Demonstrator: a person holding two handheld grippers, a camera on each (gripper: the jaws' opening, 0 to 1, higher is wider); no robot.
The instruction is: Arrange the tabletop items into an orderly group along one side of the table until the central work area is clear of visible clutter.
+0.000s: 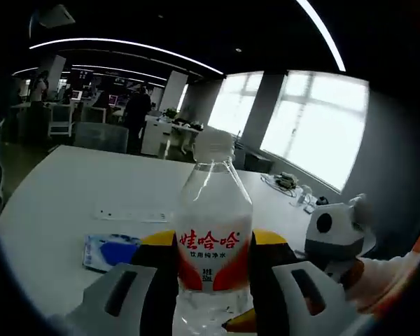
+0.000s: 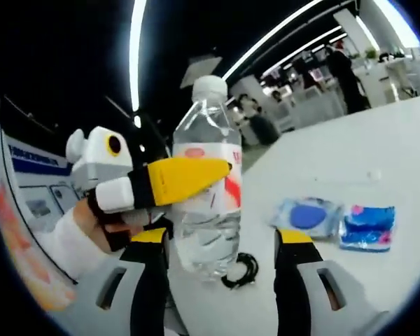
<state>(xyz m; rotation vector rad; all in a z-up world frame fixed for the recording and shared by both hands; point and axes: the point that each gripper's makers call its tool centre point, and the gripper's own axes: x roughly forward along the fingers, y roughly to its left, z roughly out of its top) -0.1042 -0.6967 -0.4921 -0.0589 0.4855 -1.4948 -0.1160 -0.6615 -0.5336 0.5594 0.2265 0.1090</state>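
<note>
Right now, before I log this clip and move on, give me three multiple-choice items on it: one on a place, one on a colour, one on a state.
1. In the right gripper view, where are the two blue packets?
A. stacked on the bottle
B. under the black cable
C. flat on the table, right of the bottle

2. What colour is the bottle's cap?
A. red
B. white
C. blue

3. What state are the left tongs in?
A. shut on the bottle
B. open, holding nothing
C. shut on a packet

Answers: 1 C, as both packets lie side by side on the white top; 2 B, as the cap is plain white; 3 A, as their pads press both sides of the bottle.
</note>
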